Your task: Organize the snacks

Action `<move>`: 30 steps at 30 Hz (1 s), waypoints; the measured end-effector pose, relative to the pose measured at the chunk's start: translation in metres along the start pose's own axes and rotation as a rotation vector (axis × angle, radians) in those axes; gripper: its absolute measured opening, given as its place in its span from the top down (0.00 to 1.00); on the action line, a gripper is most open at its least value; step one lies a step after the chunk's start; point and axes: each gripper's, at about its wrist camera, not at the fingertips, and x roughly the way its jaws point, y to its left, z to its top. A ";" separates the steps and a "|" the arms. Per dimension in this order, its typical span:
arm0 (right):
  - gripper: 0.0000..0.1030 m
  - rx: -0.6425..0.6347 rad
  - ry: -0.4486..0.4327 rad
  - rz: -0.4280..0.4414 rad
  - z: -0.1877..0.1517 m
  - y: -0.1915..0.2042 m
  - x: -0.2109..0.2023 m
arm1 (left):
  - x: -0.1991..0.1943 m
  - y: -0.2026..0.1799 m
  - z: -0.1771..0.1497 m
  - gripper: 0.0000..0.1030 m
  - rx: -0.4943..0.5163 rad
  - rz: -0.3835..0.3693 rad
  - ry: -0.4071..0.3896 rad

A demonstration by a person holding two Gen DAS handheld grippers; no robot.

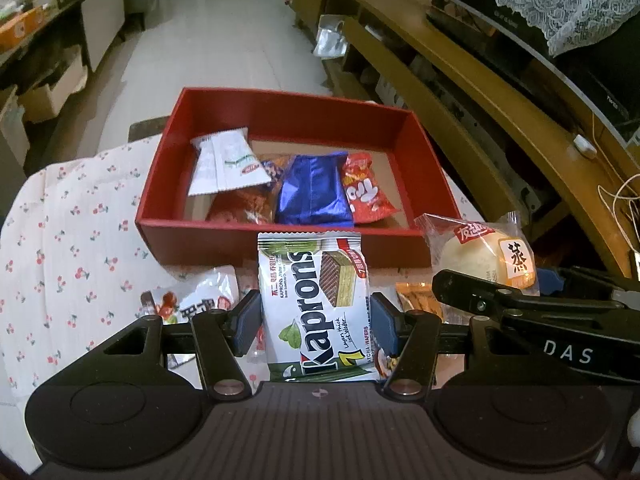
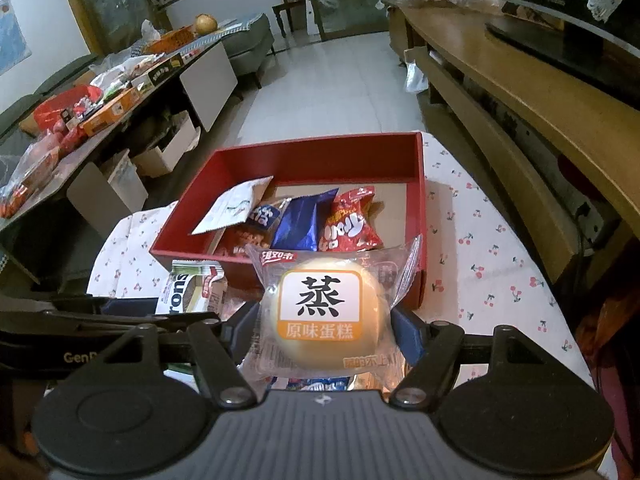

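Both packets are held just short of the near wall of the red box (image 1: 280,236), which reads as the pause before dropping them in with the snacks already lying there: a white sachet (image 1: 228,162), a blue foil pack (image 1: 310,190) and a red chip bag (image 1: 366,194). The left gripper (image 1: 316,320) is clamped on the sides of a wafer packet (image 1: 316,304), white and green and held upright. The right gripper (image 2: 322,328) pinches a steamed cake (image 2: 320,312), round and pale in clear wrap with an orange label.
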 end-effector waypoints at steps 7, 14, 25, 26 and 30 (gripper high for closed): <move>0.18 0.013 -0.029 0.003 0.012 -0.001 0.000 | 0.000 0.000 0.013 0.38 -0.002 0.004 -0.023; 0.18 0.031 -0.050 0.014 0.023 -0.001 0.003 | 0.002 0.002 0.026 0.38 -0.010 0.008 -0.038; 0.18 0.049 -0.074 0.013 0.055 -0.003 0.021 | 0.012 0.005 0.057 0.38 -0.020 0.031 -0.072; 0.18 0.050 -0.074 0.010 0.058 -0.003 0.024 | 0.015 0.007 0.061 0.38 -0.024 0.033 -0.072; 0.19 0.053 -0.065 -0.005 0.070 -0.005 0.042 | 0.029 0.011 0.074 0.38 -0.034 0.046 -0.068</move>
